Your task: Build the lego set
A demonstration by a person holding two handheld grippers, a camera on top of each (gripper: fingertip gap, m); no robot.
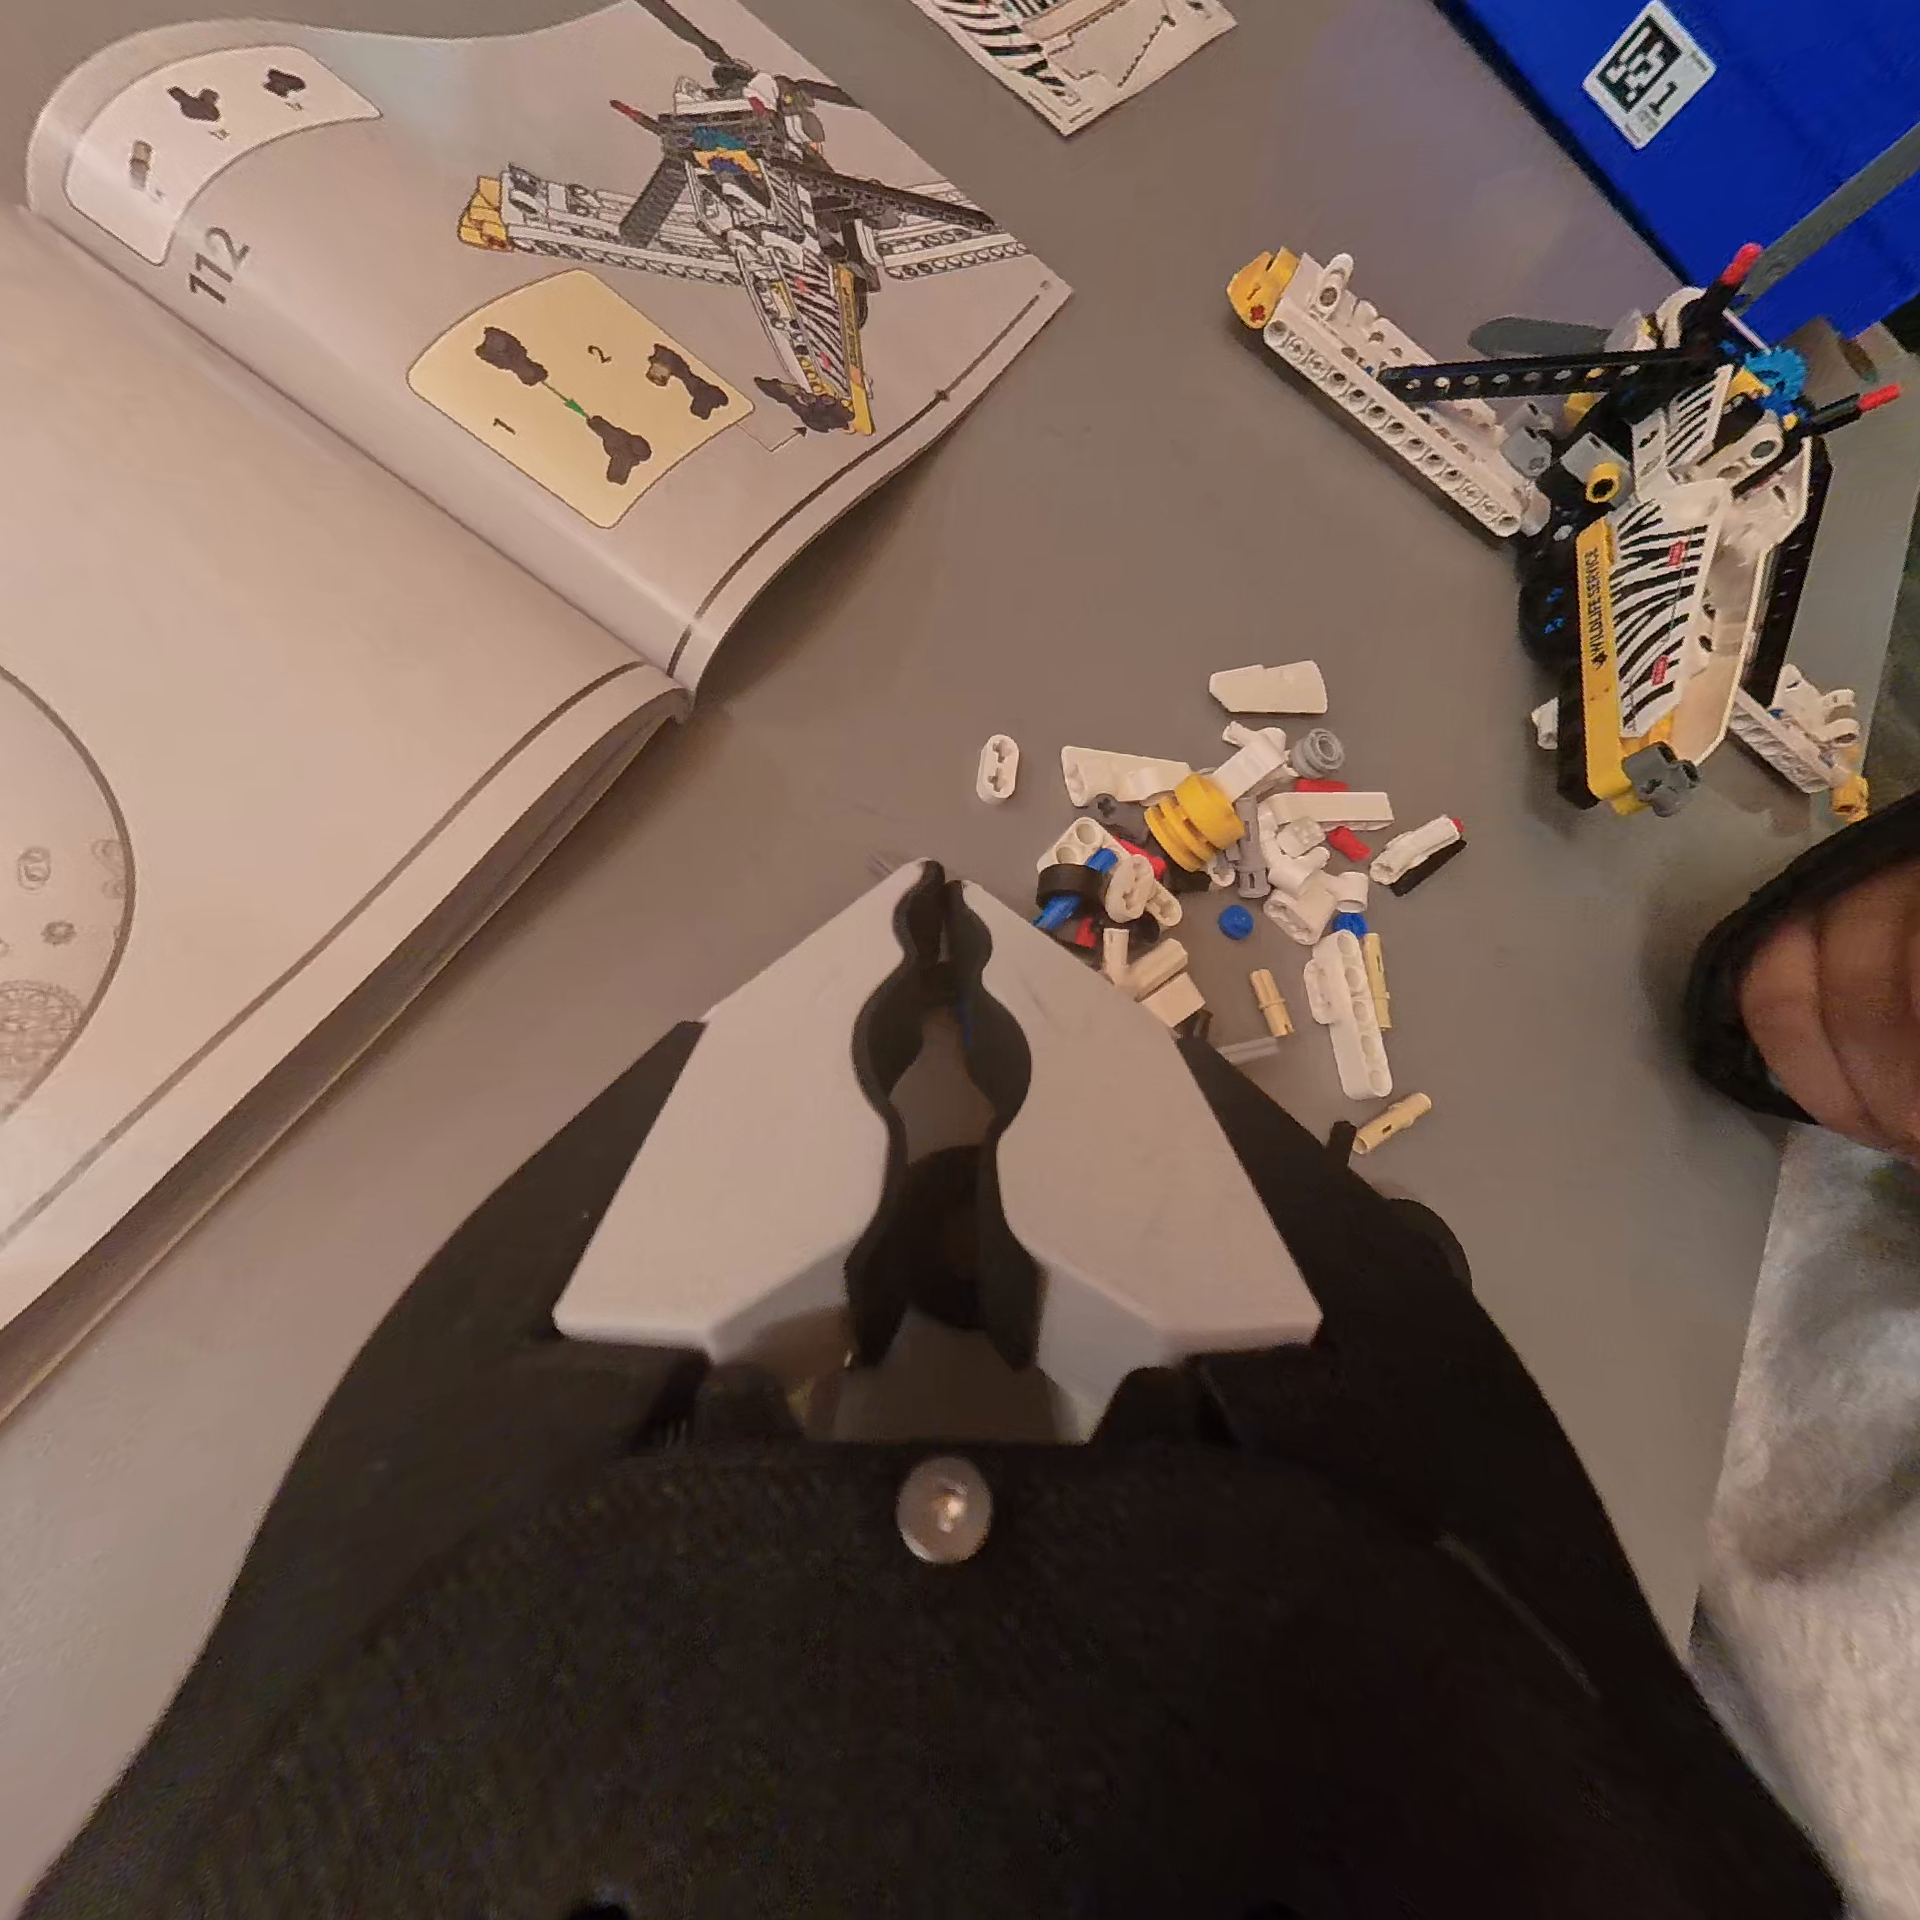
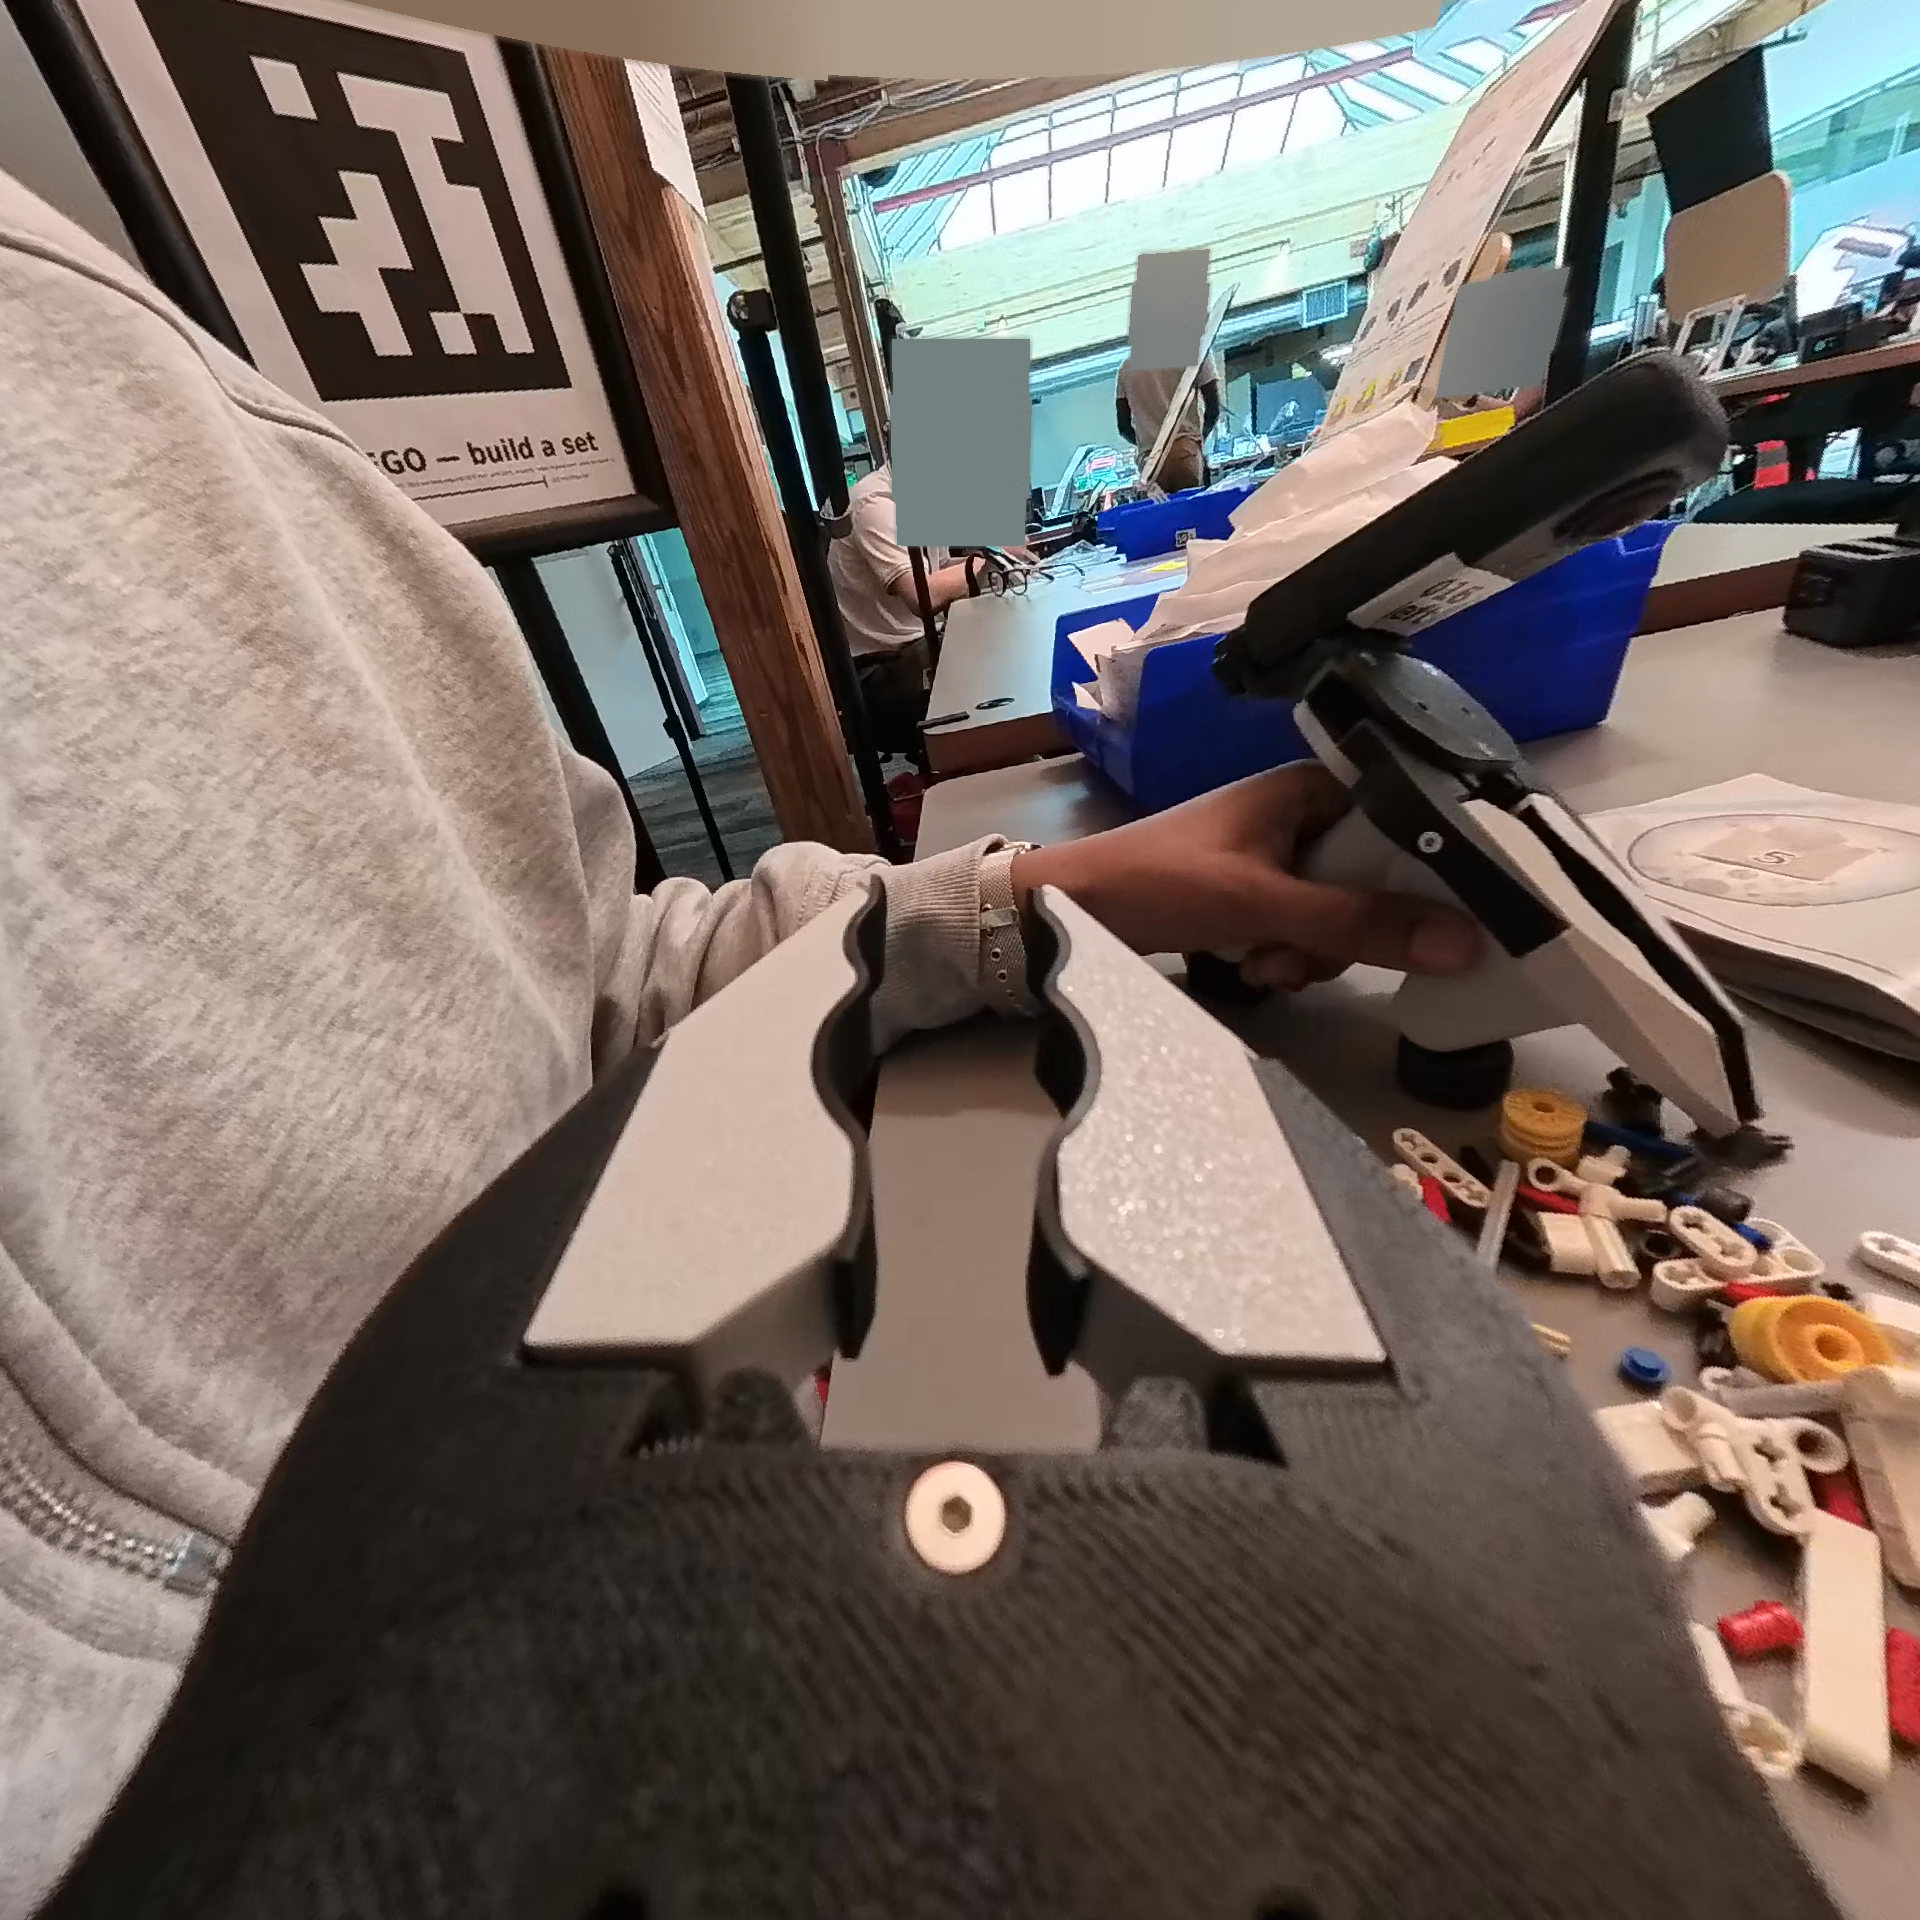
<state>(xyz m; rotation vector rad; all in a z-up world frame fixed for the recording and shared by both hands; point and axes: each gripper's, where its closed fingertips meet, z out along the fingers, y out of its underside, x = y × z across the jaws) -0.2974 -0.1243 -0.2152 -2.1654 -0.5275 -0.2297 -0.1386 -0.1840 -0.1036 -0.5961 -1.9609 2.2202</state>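
My left gripper [image 1: 935,896] is shut, its tips down on the grey table at the left edge of a pile of loose Lego pieces [image 1: 1226,862]. A small black piece [image 1: 928,909] sits pinched between the tips. The right wrist view shows this gripper [image 2: 1737,1127] from the side, a hand holding it, its tip on the black piece [image 2: 1761,1145]. My right gripper [image 2: 956,935] is open and empty, raised near the person's grey sleeve, with the pile [image 2: 1683,1299] to its right. The part-built yellow, white and black helicopter [image 1: 1662,540] stands at the right.
The open instruction booklet [image 1: 416,468] lies at the left; it also shows in the right wrist view [image 2: 1787,914]. A sticker sheet [image 1: 1070,52] and a blue bin [image 1: 1714,135] are at the far edge. A hand [image 1: 1829,1018] is at the right. People sit at tables behind. The tips of one gripper are about 20 cm away from the tips of the other.
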